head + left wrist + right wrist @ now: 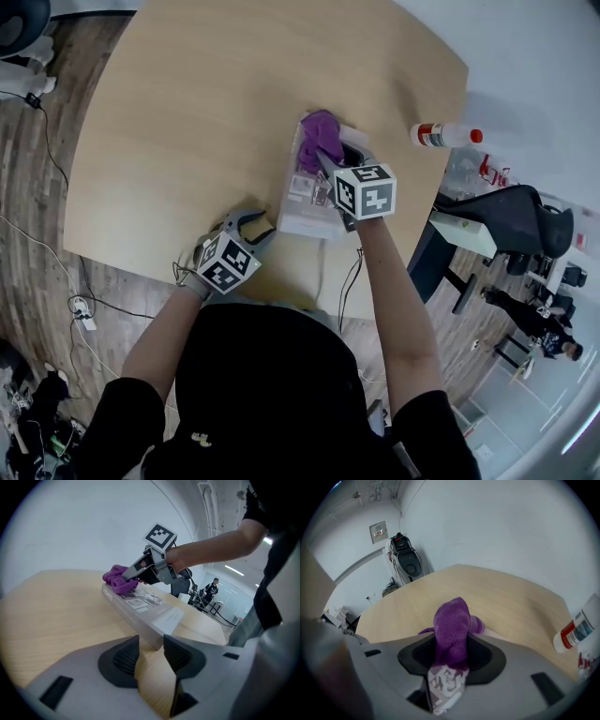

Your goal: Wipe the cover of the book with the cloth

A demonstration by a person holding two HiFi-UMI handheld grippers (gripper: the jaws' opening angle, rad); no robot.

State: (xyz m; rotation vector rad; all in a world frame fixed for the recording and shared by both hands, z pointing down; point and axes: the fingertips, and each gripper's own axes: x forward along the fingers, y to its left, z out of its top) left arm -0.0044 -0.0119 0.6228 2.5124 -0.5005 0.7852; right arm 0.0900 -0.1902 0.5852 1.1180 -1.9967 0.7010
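My right gripper (326, 159) is clenching the cloth (319, 131) at the book's (302, 216) far end; left gripper (151, 645) is gaping empty by its near corner, so I'm aiming to press flat and sweep evenly

There are two grippers, one left gripper (262, 227) and one right gripper (330, 161). On the one table (187, 122) lie one book (305, 211), one cloth (319, 139) (purple) and one bottle (445, 135). One other person (539, 323) is in the background.
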